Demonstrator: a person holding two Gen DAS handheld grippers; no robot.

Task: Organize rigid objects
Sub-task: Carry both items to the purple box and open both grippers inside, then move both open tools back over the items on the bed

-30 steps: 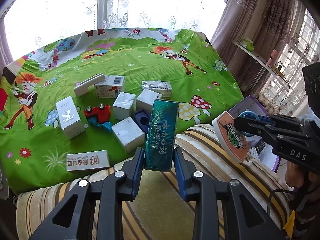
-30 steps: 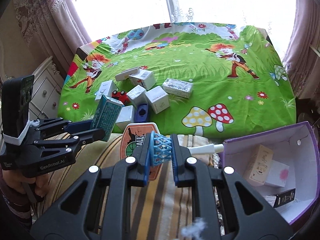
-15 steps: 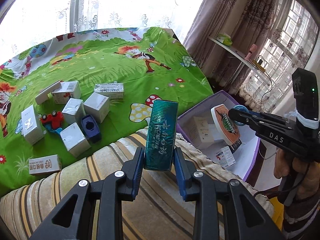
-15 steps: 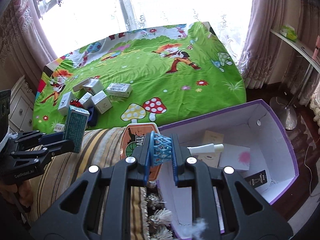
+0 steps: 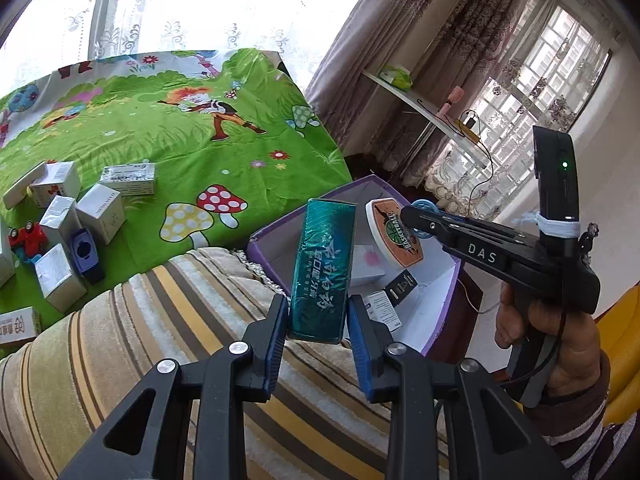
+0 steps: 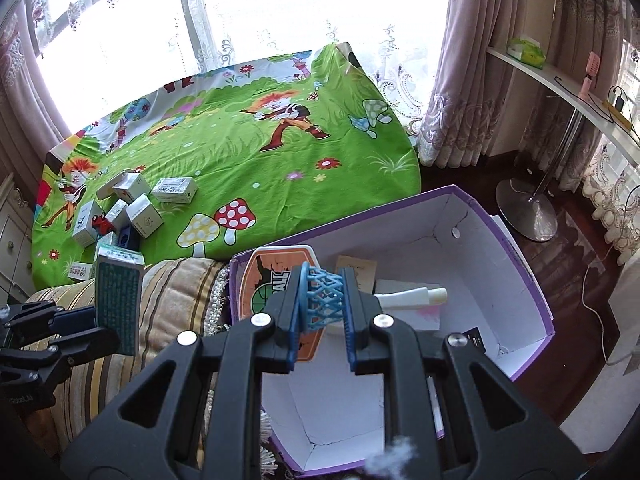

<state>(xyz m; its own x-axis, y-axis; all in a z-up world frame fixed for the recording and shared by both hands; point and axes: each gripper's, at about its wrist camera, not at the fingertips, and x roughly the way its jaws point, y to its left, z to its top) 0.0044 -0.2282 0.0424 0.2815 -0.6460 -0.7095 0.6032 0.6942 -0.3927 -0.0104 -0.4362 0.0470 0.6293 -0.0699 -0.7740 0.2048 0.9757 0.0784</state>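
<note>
Between the blue pads of the left gripper (image 5: 318, 330) a teal foil-wrapped box (image 5: 323, 268) stands upright, pinched only at its lower end, its top leaning out over the near rim of the purple storage box (image 6: 536, 304); with so much of it above the grip, it could pivot and drop onto the striped cushion (image 5: 168, 320) instead of inside. Over that same box the right gripper (image 6: 322, 312) squeezes the blue net hoop of a toy basketball backboard (image 6: 276, 284), whose orange board hangs off to one side; the thin lattice may flex or slip, and the board could swing against the cardboard wall. Both loads crowd one opening, so they may knock together. Inside, a white tube (image 6: 412, 296) and small cartons leave uneven footing. Out on the green cartoon sheet (image 6: 256, 168), the white cartons (image 6: 146, 214) and red toy car (image 6: 100, 222) wait to be sorted
</note>
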